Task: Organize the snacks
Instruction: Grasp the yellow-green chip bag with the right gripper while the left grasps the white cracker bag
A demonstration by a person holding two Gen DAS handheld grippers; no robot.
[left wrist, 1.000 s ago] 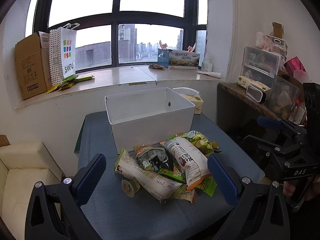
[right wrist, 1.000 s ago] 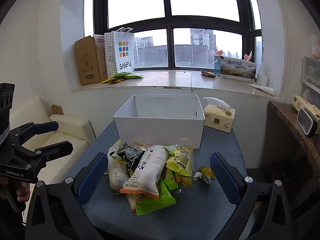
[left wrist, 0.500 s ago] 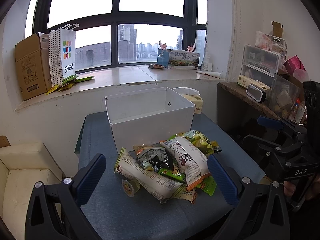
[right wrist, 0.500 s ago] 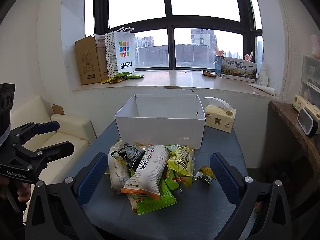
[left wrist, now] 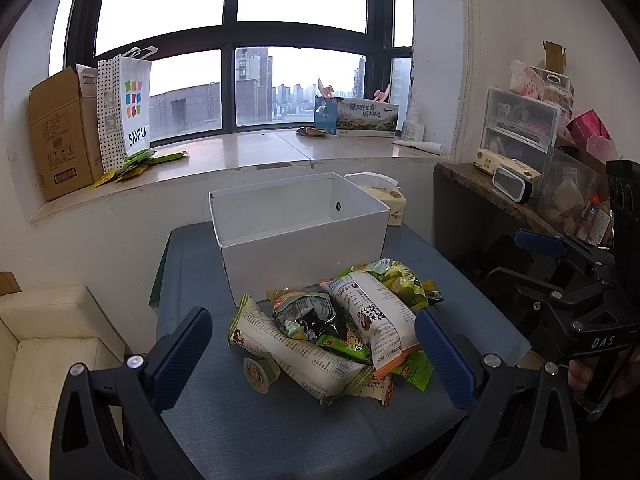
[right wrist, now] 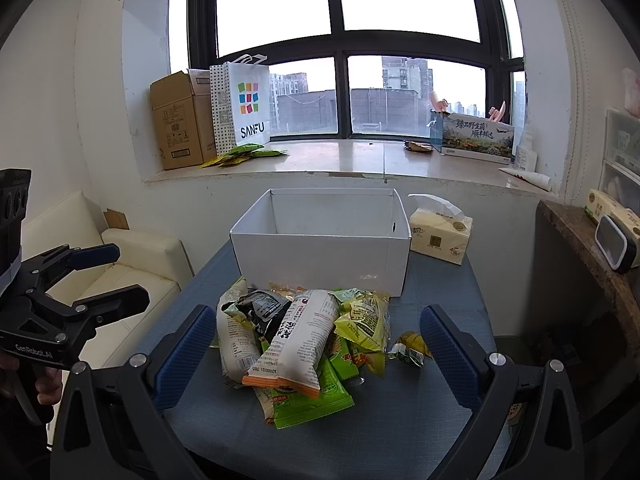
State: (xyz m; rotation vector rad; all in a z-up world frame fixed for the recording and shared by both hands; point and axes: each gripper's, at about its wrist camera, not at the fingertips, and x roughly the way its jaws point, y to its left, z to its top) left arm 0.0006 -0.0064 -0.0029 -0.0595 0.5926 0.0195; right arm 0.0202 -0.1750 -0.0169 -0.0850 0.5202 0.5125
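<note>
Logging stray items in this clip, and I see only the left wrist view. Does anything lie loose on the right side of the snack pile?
Observer: Yes. The right wrist view shows a small crumpled yellow-green wrapper on the blue table. It lies beside the right edge of the pile, well short of the white box.
Operator: Where is the left hand-held gripper relative to the table?
Observer: The left hand-held gripper is off the table's left edge, in front of the cream sofa, open and empty.
</note>
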